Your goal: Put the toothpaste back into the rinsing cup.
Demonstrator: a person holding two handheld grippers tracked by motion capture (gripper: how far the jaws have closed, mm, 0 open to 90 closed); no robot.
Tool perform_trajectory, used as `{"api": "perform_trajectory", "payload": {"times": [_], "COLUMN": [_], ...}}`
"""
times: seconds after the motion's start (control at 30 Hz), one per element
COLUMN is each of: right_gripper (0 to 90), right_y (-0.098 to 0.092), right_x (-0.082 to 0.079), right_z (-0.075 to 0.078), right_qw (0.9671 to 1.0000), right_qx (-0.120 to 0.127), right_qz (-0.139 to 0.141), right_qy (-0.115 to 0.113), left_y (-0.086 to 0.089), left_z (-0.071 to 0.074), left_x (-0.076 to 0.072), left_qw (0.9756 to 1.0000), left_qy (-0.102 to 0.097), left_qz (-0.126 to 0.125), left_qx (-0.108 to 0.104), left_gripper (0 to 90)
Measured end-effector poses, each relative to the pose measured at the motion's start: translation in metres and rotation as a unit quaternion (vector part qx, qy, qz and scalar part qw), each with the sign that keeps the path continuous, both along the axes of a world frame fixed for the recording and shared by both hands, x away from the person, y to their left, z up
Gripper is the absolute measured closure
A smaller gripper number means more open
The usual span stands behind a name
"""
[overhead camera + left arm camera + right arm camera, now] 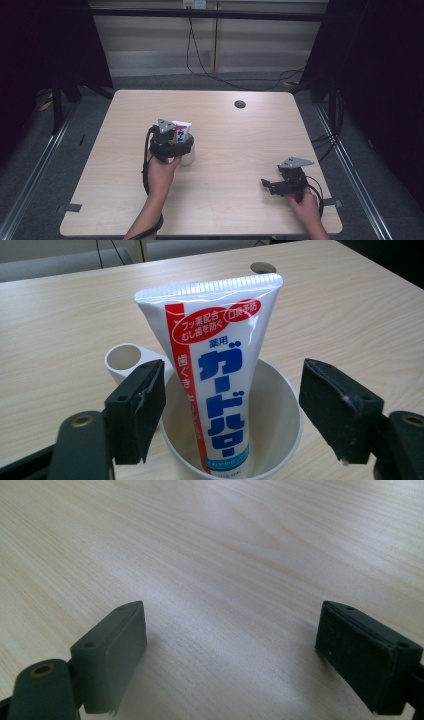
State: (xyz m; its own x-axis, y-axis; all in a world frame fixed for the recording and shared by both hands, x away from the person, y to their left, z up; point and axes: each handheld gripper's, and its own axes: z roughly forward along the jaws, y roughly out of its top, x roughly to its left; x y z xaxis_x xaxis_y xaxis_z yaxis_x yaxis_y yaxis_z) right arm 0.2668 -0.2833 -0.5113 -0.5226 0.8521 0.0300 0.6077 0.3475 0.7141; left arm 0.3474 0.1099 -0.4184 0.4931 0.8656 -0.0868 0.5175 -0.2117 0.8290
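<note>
A white toothpaste tube [215, 340] with a red stripe and blue lettering stands cap-down in a white cup [287, 405], its flat crimped end on top. The cup has a small round holder on its side. My left gripper [240, 415] is open around the tube, one jaw on each side, and neither pad touches it. In the high view the tube [181, 130] and cup [188, 156] sit left of the table's middle, with the left gripper [175, 140] just in front of them. My right gripper [267, 185] rests low at the near right, open over bare wood [230, 655].
The light wooden table [225, 215] has a round cable hole [240, 104] near its far edge, also seen beyond the tube [262, 267]. Black cables [225, 80] trail on the floor behind the table. Dark curtains hang on both sides.
</note>
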Motion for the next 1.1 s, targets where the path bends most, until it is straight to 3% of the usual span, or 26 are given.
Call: {"api": "perform_trajectory", "payload": {"times": [1.1], "right_gripper": [12.4], "right_y": [0.000], "right_x": [0.000], "right_z": [0.000], "right_qw": [1.0000], "right_qx": [0.000], "right_qz": [0.000], "right_qy": [0.000], "left_y": [0.012], "left_z": [0.011], "left_x": [-0.005], "left_qw": [1.0000], "left_qy": [0.005], "left_qz": [-0.001], "left_qx": [-0.008], "left_gripper": [16.9]}}
